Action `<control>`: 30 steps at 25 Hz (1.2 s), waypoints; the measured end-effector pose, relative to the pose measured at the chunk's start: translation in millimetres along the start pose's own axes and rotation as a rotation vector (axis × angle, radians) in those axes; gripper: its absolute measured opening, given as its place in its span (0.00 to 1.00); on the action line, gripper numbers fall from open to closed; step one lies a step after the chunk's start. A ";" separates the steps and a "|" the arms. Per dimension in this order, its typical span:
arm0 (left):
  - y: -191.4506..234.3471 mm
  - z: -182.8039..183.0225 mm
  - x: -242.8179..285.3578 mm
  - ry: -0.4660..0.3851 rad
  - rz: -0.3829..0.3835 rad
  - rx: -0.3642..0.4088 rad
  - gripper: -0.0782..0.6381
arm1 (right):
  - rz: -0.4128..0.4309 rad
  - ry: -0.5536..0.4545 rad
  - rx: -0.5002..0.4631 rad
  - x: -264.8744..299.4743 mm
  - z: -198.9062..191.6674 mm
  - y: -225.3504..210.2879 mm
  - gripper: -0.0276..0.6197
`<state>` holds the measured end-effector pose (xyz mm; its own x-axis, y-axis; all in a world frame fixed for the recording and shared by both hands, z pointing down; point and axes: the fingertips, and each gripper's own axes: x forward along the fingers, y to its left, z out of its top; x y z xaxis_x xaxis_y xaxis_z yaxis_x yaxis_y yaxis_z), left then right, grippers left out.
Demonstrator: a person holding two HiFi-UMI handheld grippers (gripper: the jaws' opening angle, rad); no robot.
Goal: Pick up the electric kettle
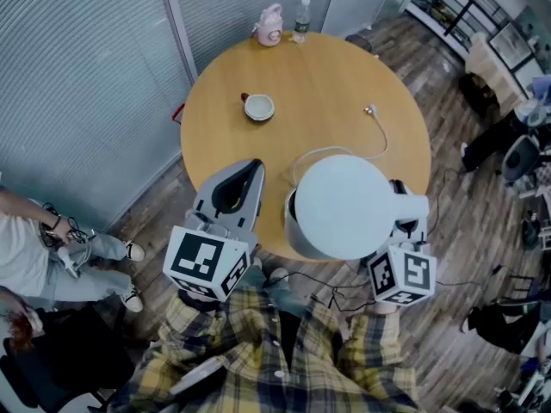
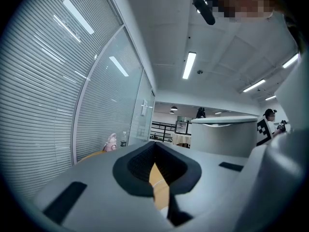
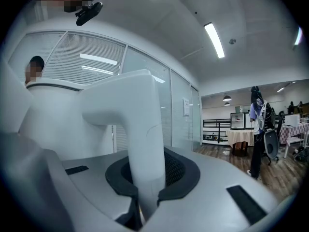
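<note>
While pinching the upright handle [image 3: 145, 129] of the electric kettle [image 1: 344, 205] in the right gripper [image 3: 144, 178], holds its white body over the round table's [image 1: 327, 84] near edge, leftward of those jaws, just beside the left gripper [image 1: 252, 172], closed and empty.

Left gripper [image 2: 157, 178] sits level, fingers together, nothing in them. Right gripper [image 3: 145, 187] is level too, fingers clamped on the kettle handle [image 3: 140, 129].
</note>
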<state>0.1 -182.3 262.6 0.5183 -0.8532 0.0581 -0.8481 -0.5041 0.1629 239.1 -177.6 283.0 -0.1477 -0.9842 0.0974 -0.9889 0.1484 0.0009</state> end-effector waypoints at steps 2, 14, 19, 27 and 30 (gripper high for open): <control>-1.9 0.2 2.1 0.001 -0.001 0.000 0.11 | 0.008 -0.003 0.004 -0.6 3.4 -0.3 0.13; -15.4 -0.3 13.2 0.003 -0.004 0.026 0.11 | 0.031 0.013 0.003 -4.7 5.1 -6.5 0.13; -17.1 -0.6 15.8 0.002 -0.002 0.030 0.11 | 0.032 0.014 -0.010 -5.5 4.5 -7.6 0.13; -29.0 -4.2 19.8 0.005 -0.021 0.036 0.11 | 0.029 0.021 -0.017 -11.7 1.2 -13.2 0.13; -30.3 -3.6 20.8 0.005 -0.024 0.034 0.11 | 0.026 0.025 -0.017 -12.8 0.5 -13.9 0.13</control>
<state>36.9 -184.3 262.4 0.5393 -0.8400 0.0596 -0.8385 -0.5290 0.1311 254.7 -167.2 281.2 -0.1724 -0.9774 0.1226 -0.9844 0.1755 0.0149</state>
